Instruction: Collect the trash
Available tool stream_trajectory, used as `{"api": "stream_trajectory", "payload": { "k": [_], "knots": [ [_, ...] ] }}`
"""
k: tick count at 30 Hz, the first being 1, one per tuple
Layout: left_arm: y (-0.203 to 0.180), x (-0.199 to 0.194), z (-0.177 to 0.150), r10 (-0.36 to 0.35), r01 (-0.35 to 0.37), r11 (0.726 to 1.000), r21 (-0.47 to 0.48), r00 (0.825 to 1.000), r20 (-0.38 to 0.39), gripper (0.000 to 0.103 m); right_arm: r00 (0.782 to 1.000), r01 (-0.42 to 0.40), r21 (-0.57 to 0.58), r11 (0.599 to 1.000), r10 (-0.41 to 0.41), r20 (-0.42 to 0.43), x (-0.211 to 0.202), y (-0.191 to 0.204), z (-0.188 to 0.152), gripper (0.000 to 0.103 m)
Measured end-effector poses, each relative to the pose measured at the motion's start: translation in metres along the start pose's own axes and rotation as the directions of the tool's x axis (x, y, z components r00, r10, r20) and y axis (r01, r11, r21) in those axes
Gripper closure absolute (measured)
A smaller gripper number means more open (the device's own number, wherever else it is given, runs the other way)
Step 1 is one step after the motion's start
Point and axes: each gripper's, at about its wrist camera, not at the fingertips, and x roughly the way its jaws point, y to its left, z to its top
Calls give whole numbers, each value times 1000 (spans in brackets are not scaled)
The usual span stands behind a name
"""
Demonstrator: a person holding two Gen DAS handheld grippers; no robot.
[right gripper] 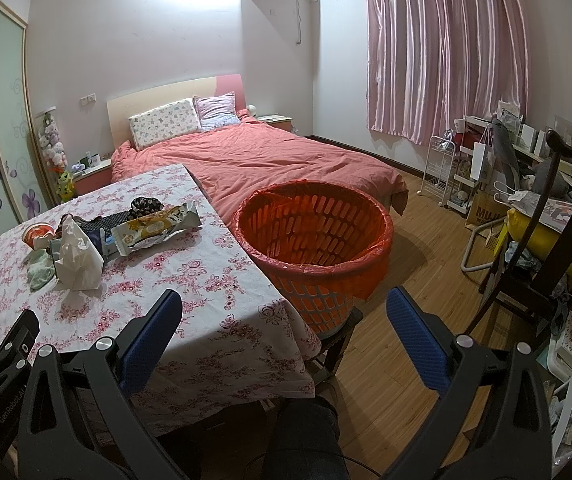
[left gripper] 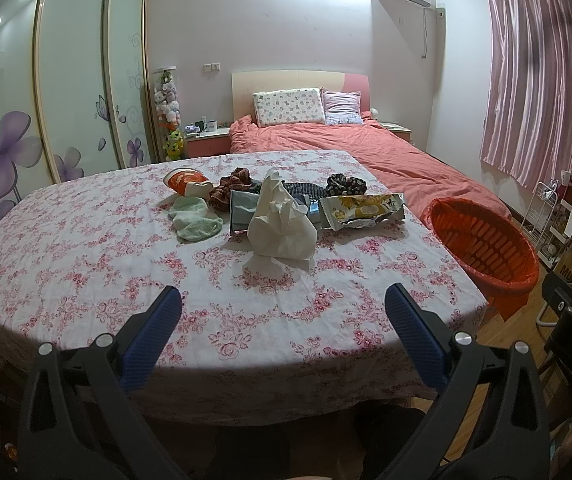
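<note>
A crumpled white tissue (left gripper: 281,224) (right gripper: 77,258) stands in the middle of the floral-clothed table (left gripper: 85,260) (right gripper: 189,280). Behind it lie a yellow-and-white snack wrapper (left gripper: 362,210) (right gripper: 155,228), a pale green cloth (left gripper: 193,218) (right gripper: 39,270), an orange-and-white cup (left gripper: 185,182) (right gripper: 37,234), a blue-grey packet (left gripper: 243,208) and dark scrunchies (left gripper: 344,184) (right gripper: 145,203). An orange bin (left gripper: 486,240) (right gripper: 314,240) with a red liner stands off the table's right edge. My left gripper (left gripper: 283,304) is open over the near table, empty. My right gripper (right gripper: 283,308) is open in front of the bin, empty.
A bed (right gripper: 253,160) with a pink cover lies beyond the table. A dark wooden chair (right gripper: 558,240), a white wire rack (right gripper: 442,172) and cluttered shelves fill the right side. Wardrobe doors (left gripper: 77,80) stand on the left. A person's knee (right gripper: 306,432) shows below.
</note>
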Motion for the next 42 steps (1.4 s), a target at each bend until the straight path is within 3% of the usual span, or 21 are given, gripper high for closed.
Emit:
{"api": "stream_trajectory", "payload": {
  "k": [18, 27, 31, 35, 42],
  "knots": [
    [4, 6, 0, 11, -11, 1000, -6, 1000, -17, 4, 1000, 0, -4, 1000, 0, -6, 6, 0, 1, 2],
    [54, 52, 11, 51, -58, 994, -91, 996, -74, 4, 998, -34, -17, 999, 33, -55, 44, 19, 8, 2],
    [80, 73, 17, 63, -77, 987, -144, 993, -101, 4, 994, -73, -24, 997, 71, -83, 60, 31, 14, 2],
    [91, 90, 25, 33, -52, 983, -177, 993, -113, 4, 989, -116, -61, 991, 109, -102, 74, 52, 20, 2],
    [84, 112, 39, 24, -34, 993, -113, 996, -89, 4, 970, -194, -64, 979, 181, -165, 107, 80, 40, 2]
  ]
}}
